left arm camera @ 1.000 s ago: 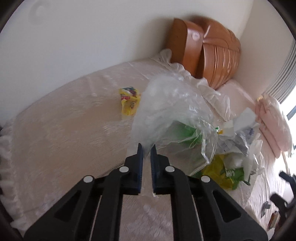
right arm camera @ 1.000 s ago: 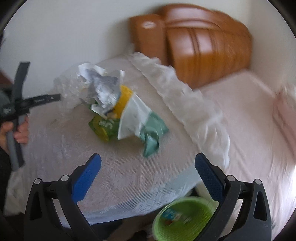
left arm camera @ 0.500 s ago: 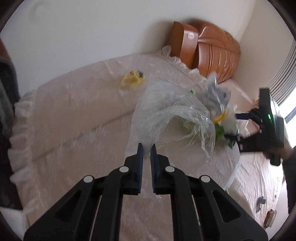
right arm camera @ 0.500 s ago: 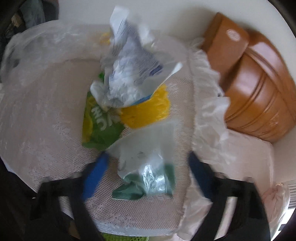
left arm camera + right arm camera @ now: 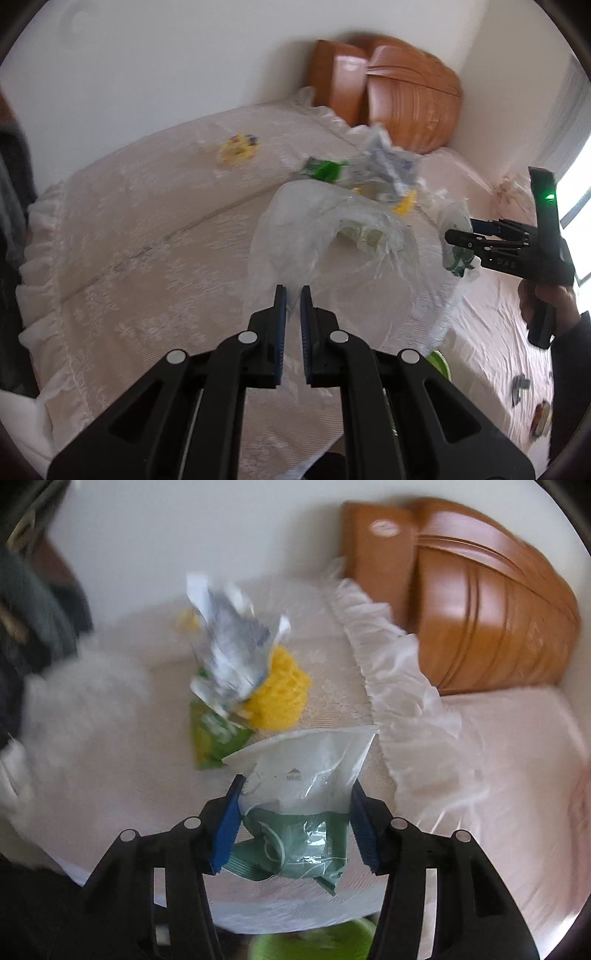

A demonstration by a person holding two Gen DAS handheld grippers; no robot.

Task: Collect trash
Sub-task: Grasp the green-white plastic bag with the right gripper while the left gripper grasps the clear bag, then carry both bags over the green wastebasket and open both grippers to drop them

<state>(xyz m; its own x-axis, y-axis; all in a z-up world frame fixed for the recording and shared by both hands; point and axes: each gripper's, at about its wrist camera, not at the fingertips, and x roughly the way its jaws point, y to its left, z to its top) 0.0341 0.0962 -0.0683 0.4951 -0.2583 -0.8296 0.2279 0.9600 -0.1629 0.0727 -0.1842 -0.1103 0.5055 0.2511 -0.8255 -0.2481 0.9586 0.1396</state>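
My left gripper [image 5: 293,295] is shut on the edge of a clear plastic bag [image 5: 332,236], holding it open over the round lace-covered table [image 5: 147,229]. My right gripper [image 5: 295,786] is closed around a white and green wrapper [image 5: 299,801], which fills the gap between its blue pads; it also shows in the left wrist view [image 5: 458,240] by the bag's mouth. A crumpled white-blue wrapper [image 5: 229,646], a yellow wrapper [image 5: 280,694] and a green packet [image 5: 214,738] lie on the table beyond. A small yellow wrapper [image 5: 238,147] lies farther back.
A green bin [image 5: 314,941] stands on the floor below the table's near edge. A wooden headboard [image 5: 480,602] and a pink bed [image 5: 517,775] are to the right. Dark clothing [image 5: 33,609] hangs at the left.
My right gripper has closed from wide open onto the white and green wrapper and lifted it towards the bag. My left gripper stays shut on the bag.
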